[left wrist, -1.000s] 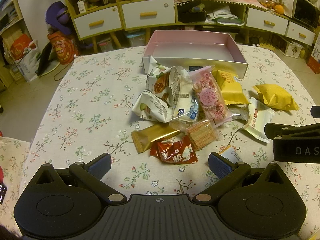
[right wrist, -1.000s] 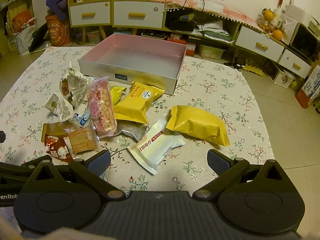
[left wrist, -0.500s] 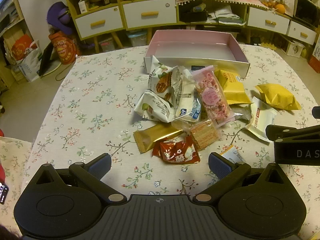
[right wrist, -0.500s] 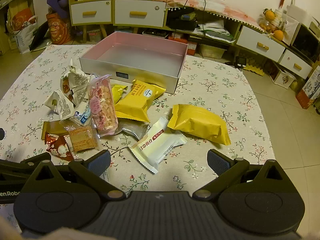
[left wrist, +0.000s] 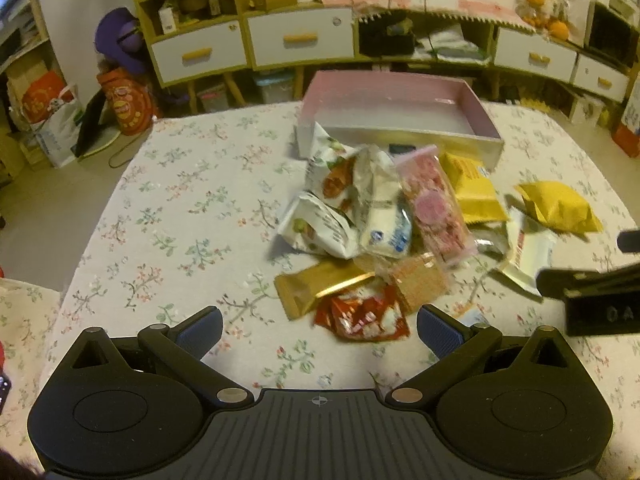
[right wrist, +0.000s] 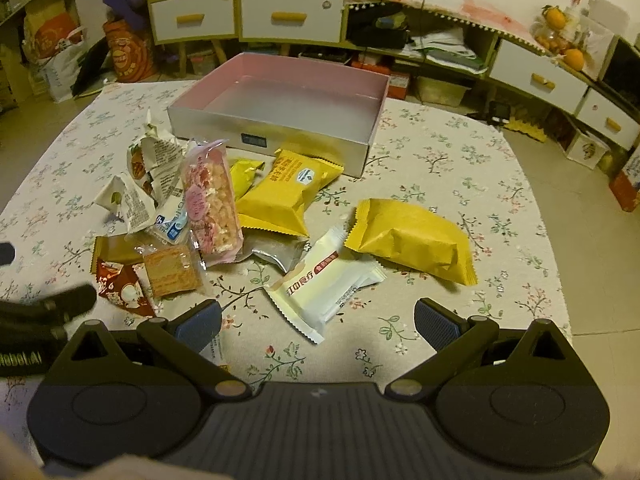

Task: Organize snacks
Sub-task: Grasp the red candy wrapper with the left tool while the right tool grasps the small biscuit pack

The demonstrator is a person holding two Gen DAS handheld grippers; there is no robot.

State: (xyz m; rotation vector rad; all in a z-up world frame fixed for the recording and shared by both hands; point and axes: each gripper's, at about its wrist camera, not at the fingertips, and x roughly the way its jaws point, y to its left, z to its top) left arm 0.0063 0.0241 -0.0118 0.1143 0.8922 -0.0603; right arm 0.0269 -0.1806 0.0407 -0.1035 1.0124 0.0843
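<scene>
The snacks are lying in a loose heap on the table, just in front of the pink box [right wrist: 280,108], which is sitting empty at the far side. Nearest the right gripper [right wrist: 318,320] is a white packet [right wrist: 320,284], with a yellow bag [right wrist: 412,236] beside it; nearest the left gripper [left wrist: 320,330] are a red wrapper [left wrist: 362,318] and a gold bar [left wrist: 320,292]. Both grippers are hovering spread wide, grasping nothing.

The packets are overlapping, so a grab into the heap is likely dragging a neighbour along or pinching only a crinkly edge that slips free. The pink packet [right wrist: 210,200] is leaning on others and may slide. The two grippers are working close together and could knock each other.

The tablecloth [left wrist: 180,208] is floral and soft, and may be bunching under a scraping finger. Behind are white drawers [right wrist: 292,16], cluttered shelves, oranges [right wrist: 564,36] and bags on the floor.
</scene>
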